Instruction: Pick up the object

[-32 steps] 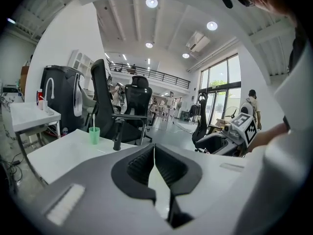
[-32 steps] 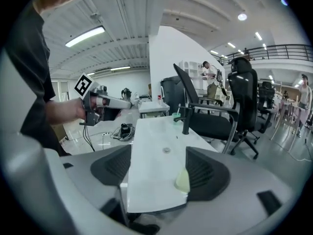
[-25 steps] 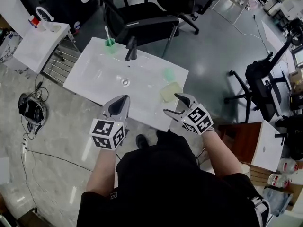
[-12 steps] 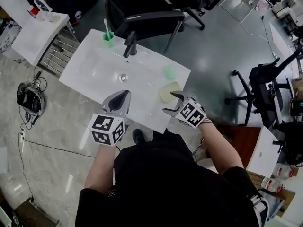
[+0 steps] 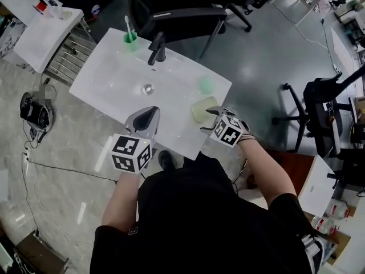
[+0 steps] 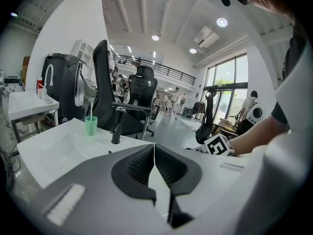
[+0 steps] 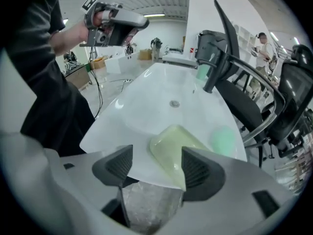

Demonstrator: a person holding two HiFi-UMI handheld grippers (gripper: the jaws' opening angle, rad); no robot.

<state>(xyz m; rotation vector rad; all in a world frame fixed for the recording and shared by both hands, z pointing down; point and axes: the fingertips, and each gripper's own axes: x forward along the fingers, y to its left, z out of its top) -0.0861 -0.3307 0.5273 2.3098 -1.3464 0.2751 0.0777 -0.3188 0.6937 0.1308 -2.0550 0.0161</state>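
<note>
1. Task item: a pale yellow block (image 5: pixel 203 108), like a soap bar or soap dish, lies flat on the white sink top (image 5: pixel 117 87) near its front right corner. A green round piece (image 5: pixel 205 85) sits just beyond it.
2. Right gripper (image 5: pixel 209 120): jaws spread wide and holding nothing. In the right gripper view the block (image 7: pixel 172 148) lies just ahead of the gap (image 7: pixel 156 169), offset toward the right-hand jaw.
3. Left gripper (image 5: pixel 149 114): jaws pressed together on nothing, and it hovers over the front edge of the sink, well apart from the block.
4. Handling, as judged: light and rigid, with a glossy skin and rounded edges, so probably slippery.
5. Hold advised: straddle the narrower width at mid-length, pads low on the flanks.
6. Risk: a one-sided touch could skid it off the nearby edge.
</note>
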